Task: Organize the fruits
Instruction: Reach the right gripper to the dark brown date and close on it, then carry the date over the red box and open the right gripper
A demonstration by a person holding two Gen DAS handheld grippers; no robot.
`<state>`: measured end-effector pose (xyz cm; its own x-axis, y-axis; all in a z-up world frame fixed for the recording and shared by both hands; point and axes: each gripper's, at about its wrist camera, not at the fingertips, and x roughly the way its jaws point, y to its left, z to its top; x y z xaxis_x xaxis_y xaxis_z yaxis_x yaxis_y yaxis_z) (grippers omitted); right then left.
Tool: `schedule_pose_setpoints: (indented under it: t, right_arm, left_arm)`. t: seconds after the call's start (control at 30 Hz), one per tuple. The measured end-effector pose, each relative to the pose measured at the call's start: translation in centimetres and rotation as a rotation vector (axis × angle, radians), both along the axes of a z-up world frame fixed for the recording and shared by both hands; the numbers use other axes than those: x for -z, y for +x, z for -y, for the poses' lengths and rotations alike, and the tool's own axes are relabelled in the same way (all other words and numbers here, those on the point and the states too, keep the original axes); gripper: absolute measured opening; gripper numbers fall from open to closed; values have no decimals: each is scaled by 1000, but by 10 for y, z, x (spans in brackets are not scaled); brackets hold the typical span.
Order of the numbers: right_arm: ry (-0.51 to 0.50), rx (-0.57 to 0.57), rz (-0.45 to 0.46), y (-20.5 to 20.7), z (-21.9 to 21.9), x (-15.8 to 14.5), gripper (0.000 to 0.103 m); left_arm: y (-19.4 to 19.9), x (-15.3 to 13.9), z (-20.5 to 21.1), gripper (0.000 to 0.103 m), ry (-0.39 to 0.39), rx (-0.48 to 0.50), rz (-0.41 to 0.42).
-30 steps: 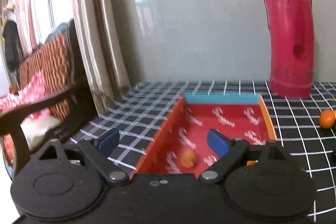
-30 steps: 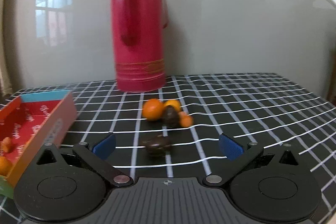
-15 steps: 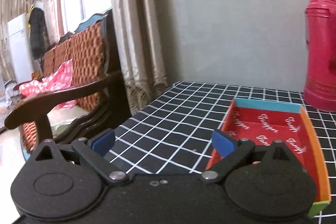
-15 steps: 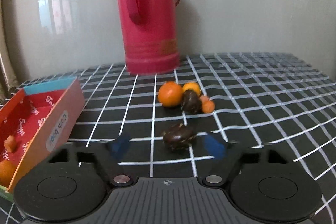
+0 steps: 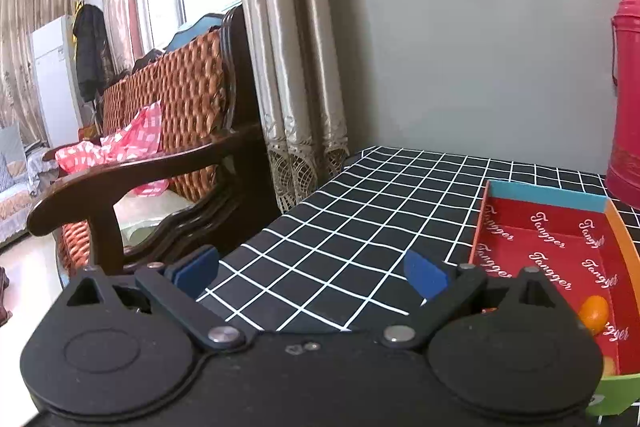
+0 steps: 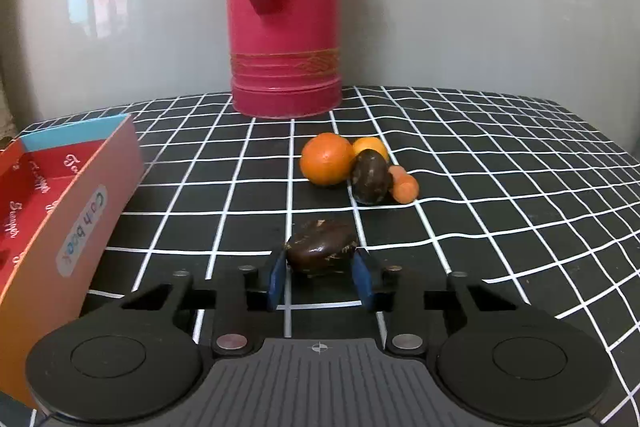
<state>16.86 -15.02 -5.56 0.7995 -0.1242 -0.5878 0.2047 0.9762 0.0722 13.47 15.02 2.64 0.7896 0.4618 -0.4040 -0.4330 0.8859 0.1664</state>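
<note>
The right tongs (image 6: pixel 320 277) pinch the dark fruit (image 6: pixel 321 246) on the desk (image 6: pixel 480 187) at its ends, probably hard, smooth and prone to slip, while the left tongs (image 5: pixel 312 273) gape empty beside the box (image 5: pixel 624 255).

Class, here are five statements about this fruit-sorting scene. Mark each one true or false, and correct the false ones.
1. The right gripper has its fingers closed in on either side of a dark brown fruit. True.
2. The left gripper holds an orange. False: its fingers are spread wide over the checked tablecloth with nothing between them.
3. The red box holds no fruit. False: a small orange fruit lies in it.
4. A red thermos stands behind the loose fruit. True.
5. The large orange sits apart from the other fruit. False: it touches a second dark fruit.
</note>
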Motion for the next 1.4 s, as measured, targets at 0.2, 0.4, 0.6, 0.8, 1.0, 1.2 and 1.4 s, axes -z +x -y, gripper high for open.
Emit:
schedule_pose_setpoints:
  t: [0.2, 0.4, 0.6, 0.8, 1.0, 1.2, 1.4]
  right_arm:
    - [32, -26, 11, -2, -1, 0, 37]
    - [37, -70, 60, -7, -13, -11, 37]
    - [48, -170, 175, -22, -30, -27, 37]
    - [82, -296, 280, -35, -47, -42, 37]
    - [49, -418, 325, -46, -74, -48, 37]
    - [32, -523, 317, -55, -101, -46, 37]
    - [-24, -593, 311, -61, -128, -41, 37]
  left_arm:
    - [2, 1, -3, 94, -19, -9, -10]
    - [2, 2, -3, 94, -18, -9, -18]
    - [3, 3, -5, 94, -28, -18, -26]
    - [4, 4, -7, 94, -34, -24, -33]
    - [4, 4, -8, 94, -33, -29, -29]
    - [4, 4, -8, 94, -33, -29, -32]
    - [4, 5, -8, 94, -26, -30, -35]
